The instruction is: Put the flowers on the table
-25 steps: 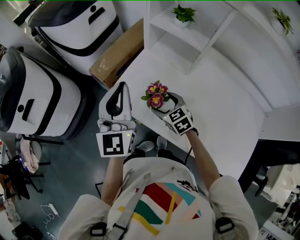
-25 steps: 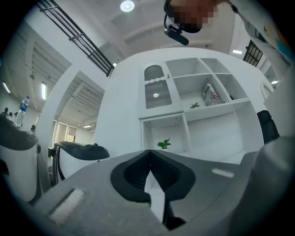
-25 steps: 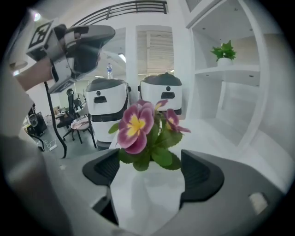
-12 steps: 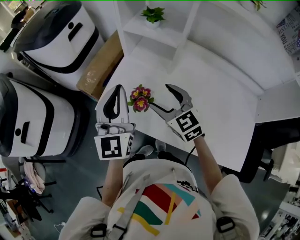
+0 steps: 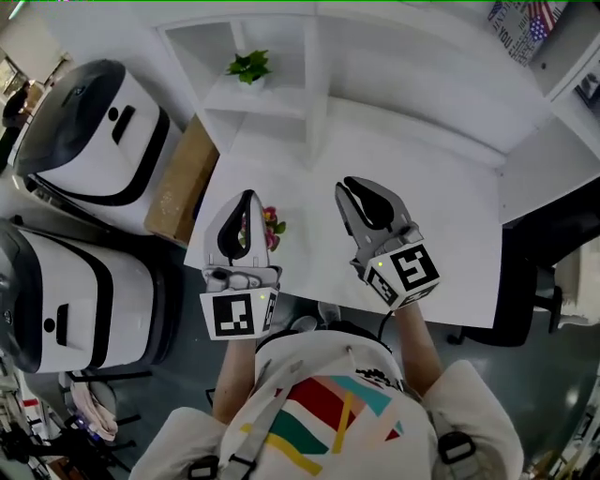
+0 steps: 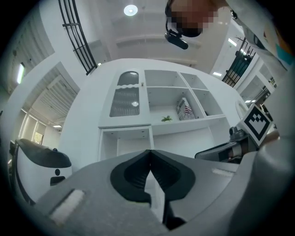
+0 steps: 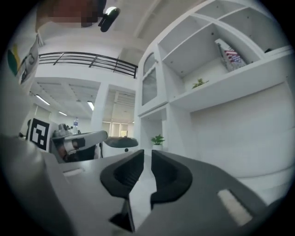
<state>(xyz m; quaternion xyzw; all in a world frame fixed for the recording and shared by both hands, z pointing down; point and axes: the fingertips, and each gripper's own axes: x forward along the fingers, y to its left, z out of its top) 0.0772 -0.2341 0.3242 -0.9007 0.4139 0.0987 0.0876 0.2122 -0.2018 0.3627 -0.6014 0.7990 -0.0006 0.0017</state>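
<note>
we see flowers (image 5: 272, 225) on worktop (image 5: 441, 234) | left gripper (image 6: 148, 154) jaws together, empty | right gripper (image 7: 147, 154) jaws just closing, slim gap, empty

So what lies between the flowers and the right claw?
Only bare white table, seen in the head view, separates the flowers from the right claw, whose jaws have just been closing on nothing.

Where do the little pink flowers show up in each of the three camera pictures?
Head view: the flowers sit near the left front edge of the white table, partly behind the left tongs.
Left gripper view: not in it.
Right gripper view: not in it.
Shared landmark: the flag-print item, top right in the head view, also shows in the left gripper view and the right gripper view.
</note>
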